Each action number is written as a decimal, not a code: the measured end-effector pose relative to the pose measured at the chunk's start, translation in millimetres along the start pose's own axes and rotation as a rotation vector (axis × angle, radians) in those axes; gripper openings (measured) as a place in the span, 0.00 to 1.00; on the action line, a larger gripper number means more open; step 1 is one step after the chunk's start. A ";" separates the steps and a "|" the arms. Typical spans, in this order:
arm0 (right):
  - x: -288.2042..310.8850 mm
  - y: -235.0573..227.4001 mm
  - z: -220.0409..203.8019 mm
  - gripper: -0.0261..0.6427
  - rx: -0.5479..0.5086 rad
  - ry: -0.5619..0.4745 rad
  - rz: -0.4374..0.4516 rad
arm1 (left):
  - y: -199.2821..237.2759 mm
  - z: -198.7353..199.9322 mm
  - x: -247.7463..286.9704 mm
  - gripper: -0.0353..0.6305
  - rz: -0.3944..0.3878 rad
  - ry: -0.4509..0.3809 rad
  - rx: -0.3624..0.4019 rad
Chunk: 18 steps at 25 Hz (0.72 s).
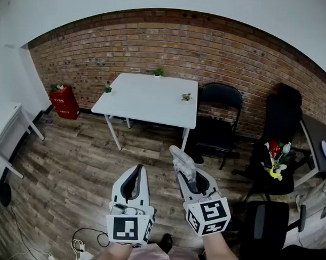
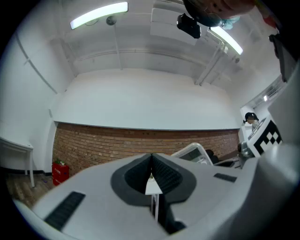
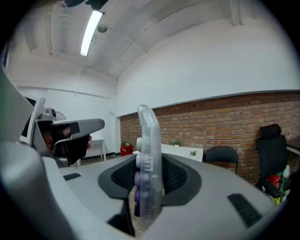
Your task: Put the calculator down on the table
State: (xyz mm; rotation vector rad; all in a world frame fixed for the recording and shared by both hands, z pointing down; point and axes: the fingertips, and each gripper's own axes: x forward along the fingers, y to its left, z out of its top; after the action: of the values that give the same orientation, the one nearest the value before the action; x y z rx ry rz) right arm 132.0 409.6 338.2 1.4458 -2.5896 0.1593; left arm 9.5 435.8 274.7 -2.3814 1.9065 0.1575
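Observation:
My right gripper point(image 1: 189, 182) is shut on a pale translucent calculator point(image 1: 183, 164) with purple keys, which stands on edge and sticks up out of the jaws. In the right gripper view the calculator point(image 3: 149, 157) fills the middle between the dark pads point(image 3: 176, 177). To its left my left gripper point(image 1: 134, 176) is held at about the same height, shut, with nothing in it point(image 2: 151, 172); the calculator point(image 2: 194, 152) shows at its right. Both are in the air over the wood floor. The white table point(image 1: 148, 99) stands well ahead of them, against the brick wall.
Three small plants point(image 1: 158, 72) stand on the table. A black folding chair point(image 1: 219, 115) sits at its right end, with an office chair holding toys point(image 1: 277, 155) beyond. A red box point(image 1: 64, 102) stands far left, a white desk point(image 1: 8, 140) at the left edge, and cables point(image 1: 87, 239) lie on the floor.

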 end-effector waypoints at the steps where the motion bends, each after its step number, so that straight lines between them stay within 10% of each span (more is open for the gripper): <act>1: -0.2 -1.8 -0.9 0.23 0.000 -0.001 0.000 | -1.6 -1.1 0.9 0.07 0.000 0.000 0.001; 18: 13.5 -41.7 -17.1 0.23 0.041 0.018 0.025 | -7.8 -28.6 20.8 0.07 0.067 0.049 0.005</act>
State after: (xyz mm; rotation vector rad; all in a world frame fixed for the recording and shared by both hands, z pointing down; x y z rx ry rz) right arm 162.2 379.5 358.0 1.4186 -2.6061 0.2290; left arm 22.3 413.6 300.3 -2.3405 2.0075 0.0999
